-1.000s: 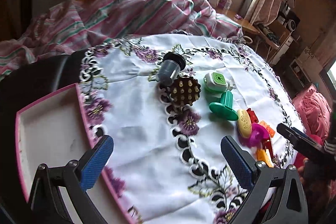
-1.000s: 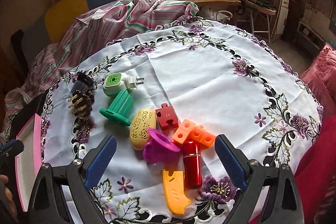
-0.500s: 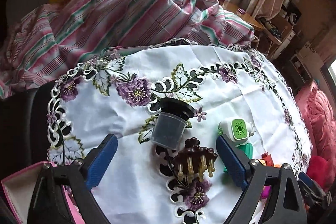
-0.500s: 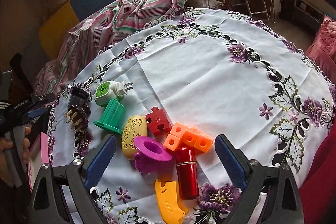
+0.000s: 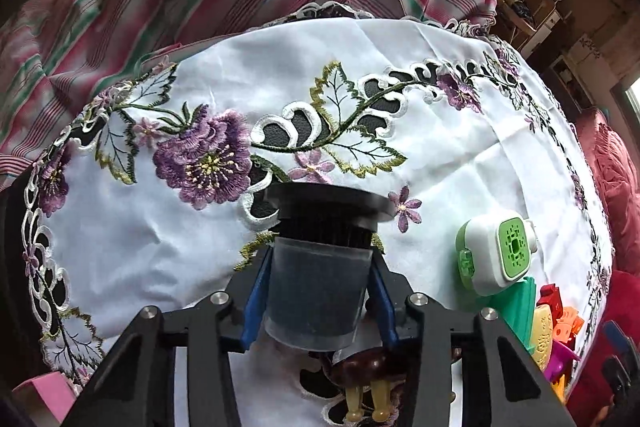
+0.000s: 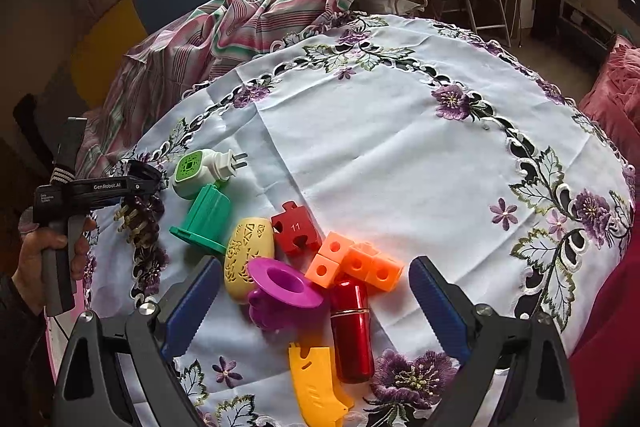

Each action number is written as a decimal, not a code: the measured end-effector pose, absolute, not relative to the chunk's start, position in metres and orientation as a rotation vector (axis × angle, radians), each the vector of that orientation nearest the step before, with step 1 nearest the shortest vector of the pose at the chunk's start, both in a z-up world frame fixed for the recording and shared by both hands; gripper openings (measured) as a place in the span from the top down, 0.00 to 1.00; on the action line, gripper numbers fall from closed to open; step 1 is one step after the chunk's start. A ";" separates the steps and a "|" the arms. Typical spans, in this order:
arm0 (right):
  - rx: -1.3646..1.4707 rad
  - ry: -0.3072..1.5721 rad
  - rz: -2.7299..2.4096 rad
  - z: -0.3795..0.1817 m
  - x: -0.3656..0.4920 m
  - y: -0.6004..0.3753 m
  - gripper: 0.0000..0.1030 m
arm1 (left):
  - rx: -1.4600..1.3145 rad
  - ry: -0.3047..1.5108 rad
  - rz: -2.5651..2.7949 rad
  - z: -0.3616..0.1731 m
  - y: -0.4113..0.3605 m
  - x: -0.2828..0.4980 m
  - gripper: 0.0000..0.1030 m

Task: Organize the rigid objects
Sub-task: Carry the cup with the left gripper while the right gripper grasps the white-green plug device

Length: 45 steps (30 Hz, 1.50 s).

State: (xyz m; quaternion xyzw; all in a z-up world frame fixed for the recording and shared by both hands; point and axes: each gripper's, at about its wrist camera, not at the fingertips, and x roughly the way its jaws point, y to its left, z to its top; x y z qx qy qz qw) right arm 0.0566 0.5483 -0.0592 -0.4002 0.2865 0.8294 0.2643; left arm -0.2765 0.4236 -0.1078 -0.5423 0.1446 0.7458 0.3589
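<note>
Just dark-filled lidded cup (image 5: 316, 291) betw. closing jaws

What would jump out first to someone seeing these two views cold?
In the left wrist view, the left hand-held gripper fills the foreground, its blue pads closing on a translucent grey cup with a black lid lying on the embroidered white tablecloth. In the right wrist view, a bright heap of toys sits between the open right hand-held gripper fingers, led by a purple funnel shape, orange cubes and a red cylinder.
</note>
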 end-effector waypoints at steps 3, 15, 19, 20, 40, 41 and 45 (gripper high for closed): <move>-1.083 0.774 2.247 -0.060 0.056 0.548 0.08 | -1.395 0.312 1.953 -0.104 0.413 -0.274 0.58; -1.218 0.864 2.355 -0.056 0.033 0.537 0.16 | -1.283 0.173 2.078 -0.059 0.334 -0.227 0.58; -1.259 0.635 2.458 -0.035 -0.004 0.537 0.16 | -1.272 0.132 2.074 -0.044 0.305 -0.206 0.58; -1.274 0.584 2.487 -0.032 -0.016 0.538 0.16 | -1.262 0.107 2.074 -0.039 0.295 -0.199 0.58; -1.755 -0.409 2.370 -0.114 -0.188 0.504 0.48 | -1.242 -0.091 2.225 -0.018 0.136 -0.134 0.58; -1.729 -0.387 2.379 -0.114 -0.186 0.505 0.48 | -1.247 -0.087 2.241 -0.020 0.130 -0.132 0.58; -1.683 -0.235 2.420 -0.107 -0.178 0.510 0.48 | -1.268 -0.078 2.258 -0.027 0.115 -0.123 0.58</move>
